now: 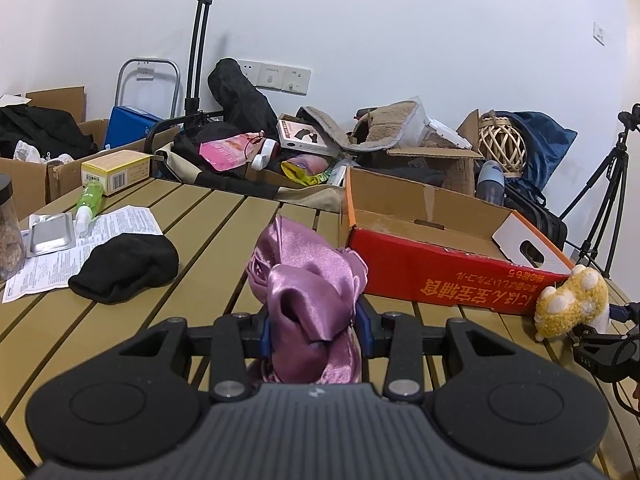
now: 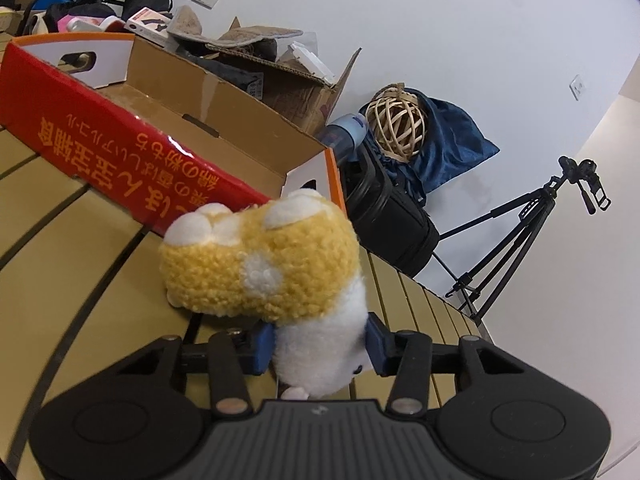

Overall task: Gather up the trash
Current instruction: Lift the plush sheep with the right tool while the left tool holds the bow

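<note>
Satin pink cloth [image 1: 308,292] pinched, fluffy plush paw [image 2: 272,260] clamped — slatted table [image 1: 208,232]

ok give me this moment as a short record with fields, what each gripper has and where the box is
left gripper: shut on crumpled shiny pink satin cloth
right gripper: shut on fluffy yellow and white plush paw
box: open red and orange cardboard box, on slatted tan table, nothing visible inside
left on table: black knit beanie, printed paper sheet, silver blister pack, green tube
</note>
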`<state>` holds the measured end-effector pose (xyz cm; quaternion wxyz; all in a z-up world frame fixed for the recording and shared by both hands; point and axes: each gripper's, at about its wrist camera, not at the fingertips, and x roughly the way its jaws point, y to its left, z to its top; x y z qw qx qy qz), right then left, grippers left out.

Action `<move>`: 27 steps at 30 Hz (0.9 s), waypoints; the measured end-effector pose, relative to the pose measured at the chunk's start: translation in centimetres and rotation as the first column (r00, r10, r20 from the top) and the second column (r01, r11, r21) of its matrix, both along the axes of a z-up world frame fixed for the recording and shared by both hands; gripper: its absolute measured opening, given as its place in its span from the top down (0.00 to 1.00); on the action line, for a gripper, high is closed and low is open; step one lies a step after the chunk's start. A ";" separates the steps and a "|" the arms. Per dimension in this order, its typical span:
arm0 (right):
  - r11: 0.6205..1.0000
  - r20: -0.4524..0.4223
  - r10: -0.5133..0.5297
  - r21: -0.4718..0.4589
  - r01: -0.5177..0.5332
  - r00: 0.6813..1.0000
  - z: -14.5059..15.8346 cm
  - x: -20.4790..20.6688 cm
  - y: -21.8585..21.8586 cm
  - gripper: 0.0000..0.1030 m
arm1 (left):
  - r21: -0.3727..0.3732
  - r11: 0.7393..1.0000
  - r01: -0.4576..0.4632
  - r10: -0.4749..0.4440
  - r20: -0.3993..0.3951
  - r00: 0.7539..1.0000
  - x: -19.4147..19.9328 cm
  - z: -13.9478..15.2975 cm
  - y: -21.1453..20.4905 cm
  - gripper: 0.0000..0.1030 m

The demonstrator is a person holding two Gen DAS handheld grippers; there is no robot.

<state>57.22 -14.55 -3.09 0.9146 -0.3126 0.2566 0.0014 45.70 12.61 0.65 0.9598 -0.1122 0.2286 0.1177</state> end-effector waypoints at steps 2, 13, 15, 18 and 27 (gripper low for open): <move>1.000 0.010 0.011 -0.007 -0.011 1.000 0.2 -0.5 0.2 0.56 | 0.002 1.000 0.002 -0.002 0.001 1.000 -0.1 0.1 0.0 0.63; 0.998 0.041 0.058 0.010 -0.059 0.997 1.0 -4.1 0.9 0.56 | 0.015 1.000 0.008 -0.008 0.011 1.000 -1.6 1.3 -0.4 0.63; 0.998 0.047 0.063 0.016 -0.064 0.997 1.1 -5.0 0.9 0.56 | 0.012 1.000 0.006 -0.006 0.012 1.000 -1.9 1.5 -0.3 0.63; 0.997 0.060 0.068 0.033 -0.070 0.996 1.5 -6.2 0.7 0.56 | 0.002 1.000 0.002 -0.002 0.015 1.000 -2.7 1.8 -0.4 0.63; 0.990 0.094 0.080 0.107 -0.090 0.992 2.9 -10.9 -0.5 0.57 | -0.020 1.000 0.010 -0.010 0.007 1.000 -5.5 2.0 -1.6 0.63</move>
